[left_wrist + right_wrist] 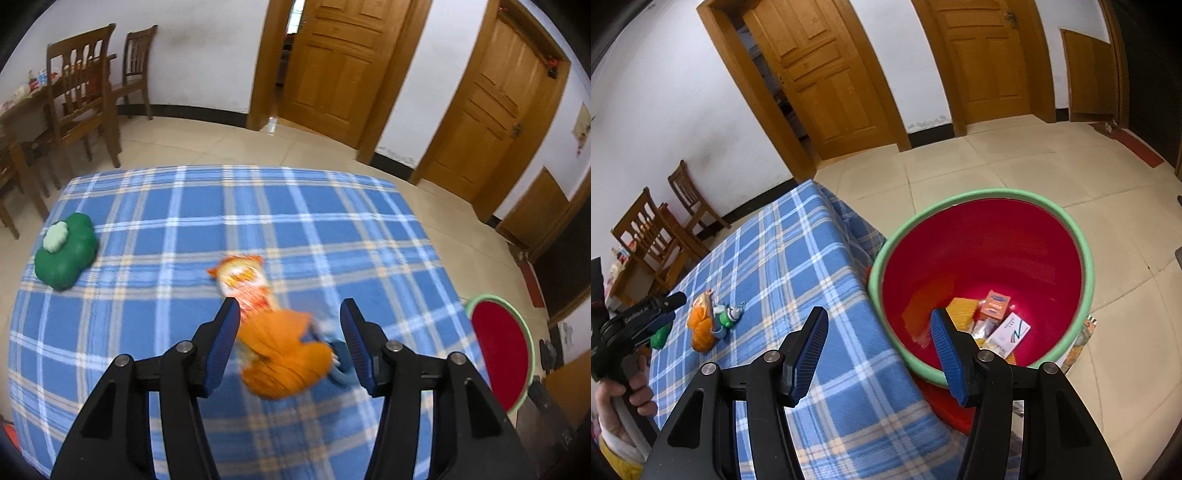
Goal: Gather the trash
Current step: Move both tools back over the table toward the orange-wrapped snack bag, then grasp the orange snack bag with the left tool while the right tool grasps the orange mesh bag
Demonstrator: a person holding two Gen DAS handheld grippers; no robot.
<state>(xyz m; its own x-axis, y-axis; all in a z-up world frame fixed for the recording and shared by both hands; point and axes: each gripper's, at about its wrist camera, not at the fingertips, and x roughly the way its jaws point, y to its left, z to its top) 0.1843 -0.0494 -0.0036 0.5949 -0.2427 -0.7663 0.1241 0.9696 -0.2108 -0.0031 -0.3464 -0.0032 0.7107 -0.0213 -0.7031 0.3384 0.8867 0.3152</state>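
A crumpled orange snack wrapper (273, 332) lies on the blue plaid tablecloth (295, 221), blurred, with a small green and white item (726, 317) beside it. My left gripper (290, 302) is open and hangs just above the wrapper, with no pad pressing on it. From the right wrist view the left gripper (670, 306) sits just left of the wrapper (701, 325). My right gripper (879, 312) is open and empty, above the table's corner and the rim of a red bin (982, 195) with a green edge. Boxes and packets (993, 317) lie in the bin.
A green clover-shaped object (66, 251) rests at the table's left edge. The bin (498, 350) stands on the tiled floor off the table's right side. Wooden chairs (81, 96) and doors (340, 66) line the far wall. A hand (624, 398) holds the left gripper's handle.
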